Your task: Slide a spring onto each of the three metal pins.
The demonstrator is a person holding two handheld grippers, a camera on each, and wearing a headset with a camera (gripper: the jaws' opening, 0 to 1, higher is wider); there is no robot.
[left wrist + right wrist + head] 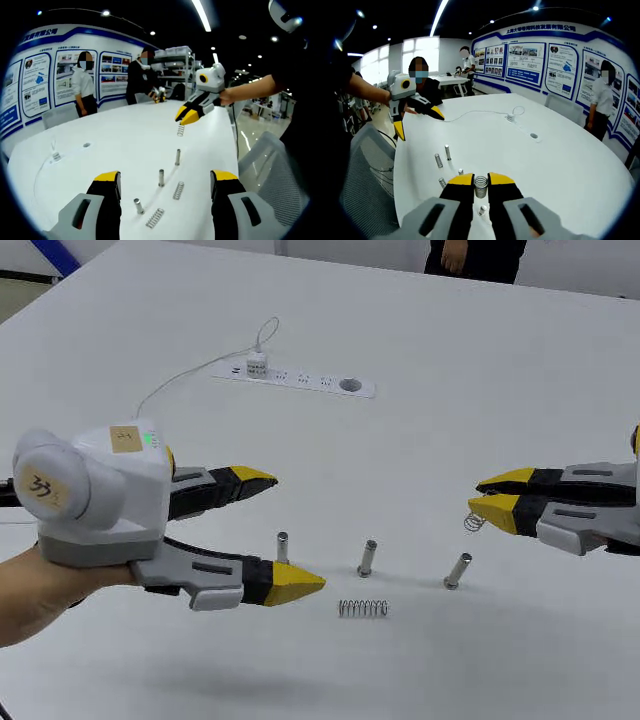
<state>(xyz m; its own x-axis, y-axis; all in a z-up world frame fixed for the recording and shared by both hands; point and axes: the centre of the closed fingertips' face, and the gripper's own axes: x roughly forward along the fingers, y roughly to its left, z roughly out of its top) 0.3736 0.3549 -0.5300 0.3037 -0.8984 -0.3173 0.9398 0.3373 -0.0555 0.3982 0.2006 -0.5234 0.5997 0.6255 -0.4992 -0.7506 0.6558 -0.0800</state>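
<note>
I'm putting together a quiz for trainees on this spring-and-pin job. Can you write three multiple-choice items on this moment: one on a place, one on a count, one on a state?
1. Where are the two loose springs?
A. Lying on the table beside the pins
B. Slid onto pins
C. Stacked on each other

2. How many pins stand on the table?
A. Two
B. Three
C. Four

3. What state is the right gripper in?
A. Open and empty
B. Shut on a spring
C. Shut on a pin

Answers:
1 A: both lie flat on the table next to the pins, and every pin is bare.
2 B: three pins stand in a row.
3 B: the right gripper view shows a spring pinched between its yellow tips.
</note>
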